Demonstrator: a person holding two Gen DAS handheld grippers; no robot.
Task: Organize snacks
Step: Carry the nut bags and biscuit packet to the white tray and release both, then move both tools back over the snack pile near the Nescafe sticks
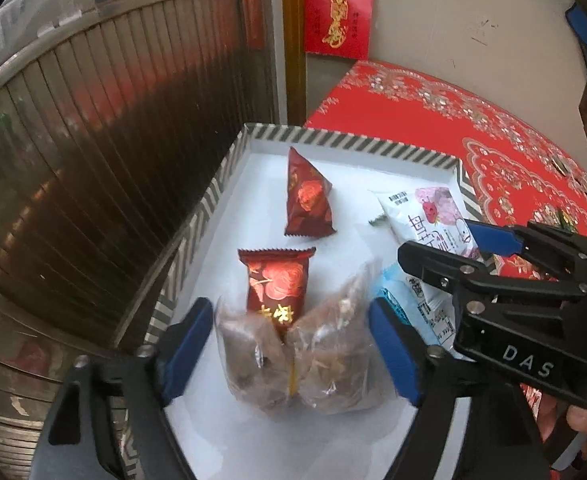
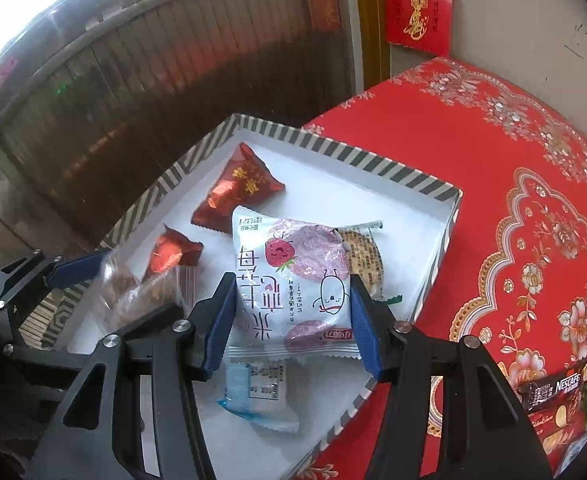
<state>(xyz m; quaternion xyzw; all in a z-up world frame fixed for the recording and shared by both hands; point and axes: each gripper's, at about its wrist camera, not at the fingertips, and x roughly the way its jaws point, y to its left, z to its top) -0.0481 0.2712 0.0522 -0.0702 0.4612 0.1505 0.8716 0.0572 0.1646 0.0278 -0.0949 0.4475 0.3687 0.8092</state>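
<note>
A white box with a striped rim [image 1: 353, 142] [image 2: 373, 160] holds the snacks. My left gripper [image 1: 291, 352] stands open around a clear bag of brown snacks [image 1: 293, 364] low in the box, its blue pads just off the bag's sides. My right gripper [image 2: 293, 324] is shut on a white packet with a strawberry print [image 2: 293, 276], pads pressing both its edges. In the left wrist view that gripper [image 1: 461, 246] and the white packet [image 1: 433, 216] sit to the right. Two dark red packets [image 1: 307, 196] [image 1: 277, 280] lie further in.
A light blue packet [image 2: 253, 392] and a brown biscuit packet [image 2: 363, 256] also lie in the box. Coffee sachets [image 2: 553, 392] rest on the red patterned tablecloth [image 2: 533, 200] at the right. A ribbed metal shutter [image 1: 93, 160] rises close behind the box's left side.
</note>
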